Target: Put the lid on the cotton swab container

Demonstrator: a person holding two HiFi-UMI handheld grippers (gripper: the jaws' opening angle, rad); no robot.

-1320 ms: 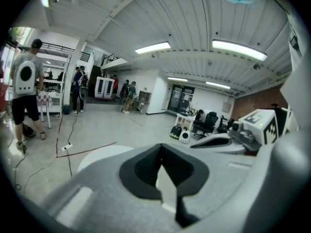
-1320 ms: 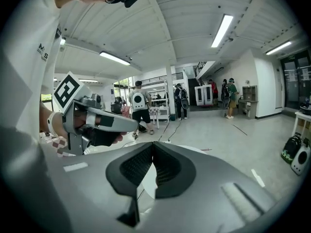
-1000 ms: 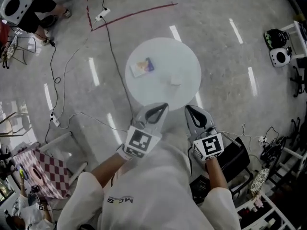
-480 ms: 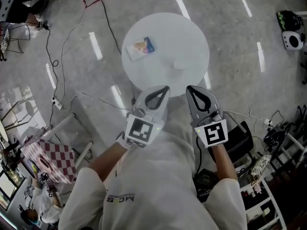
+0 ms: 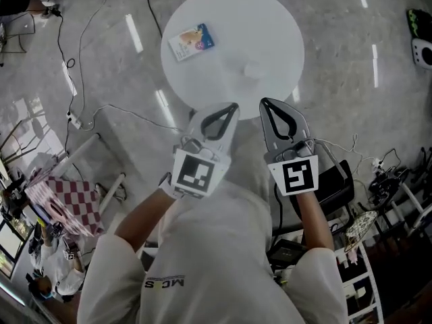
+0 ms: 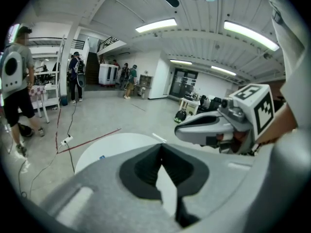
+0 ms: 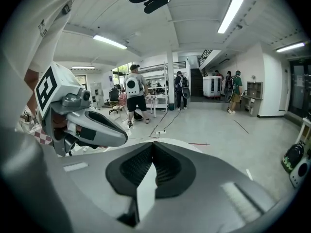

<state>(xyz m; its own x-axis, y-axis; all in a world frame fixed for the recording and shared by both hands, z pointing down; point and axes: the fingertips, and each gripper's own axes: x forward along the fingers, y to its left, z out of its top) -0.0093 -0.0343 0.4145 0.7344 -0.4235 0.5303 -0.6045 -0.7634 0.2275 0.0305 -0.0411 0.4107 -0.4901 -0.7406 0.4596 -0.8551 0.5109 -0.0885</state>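
White and round, the table point(image 5: 229, 15) fills the upper middle of the head view. A small pale thing point(image 5: 253, 69) sits right of its centre, too washed out to tell whether it is the cotton swab container or its lid. A flat packet point(image 5: 190, 41) with a blue edge lies well apart from it, toward the table's upper left.

Both tools hang side by side just below the table's near edge, in the middle of the frame, over grey floor. The left gripper point(image 5: 233, 105) has its jaws pressed together at the tips, with nothing between them. The right gripper point(image 5: 264, 102) is likewise closed and empty. Cables point(image 5: 81, 59) trail across the floor at upper left.
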